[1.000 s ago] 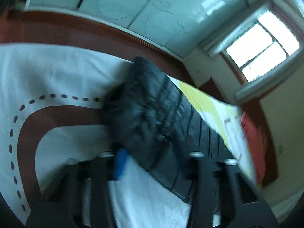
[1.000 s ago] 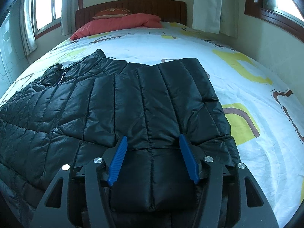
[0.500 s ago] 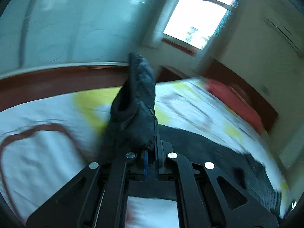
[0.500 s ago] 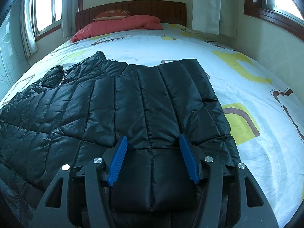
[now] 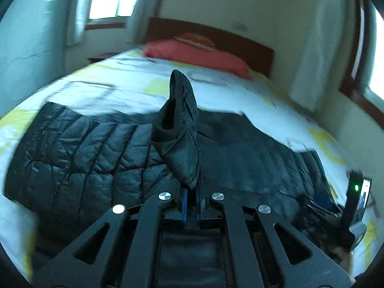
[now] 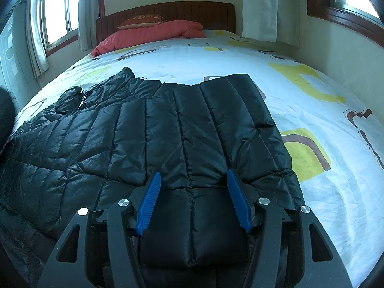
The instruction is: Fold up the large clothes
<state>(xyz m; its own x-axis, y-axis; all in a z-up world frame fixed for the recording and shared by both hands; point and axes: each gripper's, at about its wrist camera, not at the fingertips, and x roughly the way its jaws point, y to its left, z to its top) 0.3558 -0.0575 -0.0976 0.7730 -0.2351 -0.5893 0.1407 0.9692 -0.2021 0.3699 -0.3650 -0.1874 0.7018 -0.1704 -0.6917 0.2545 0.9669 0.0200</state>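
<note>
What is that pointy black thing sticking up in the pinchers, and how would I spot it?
Find the big bed with the red pillow. A black puffy jacket lies flat across it. The sleeve cuff is the only part standing up, pinched in the shut left gripper, its open end showing.

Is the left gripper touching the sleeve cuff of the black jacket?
Touching. In the left wrist view the left gripper is shut on the sleeve cuff, whose lower end is pinched between the blue pads and stands up above them.
</note>
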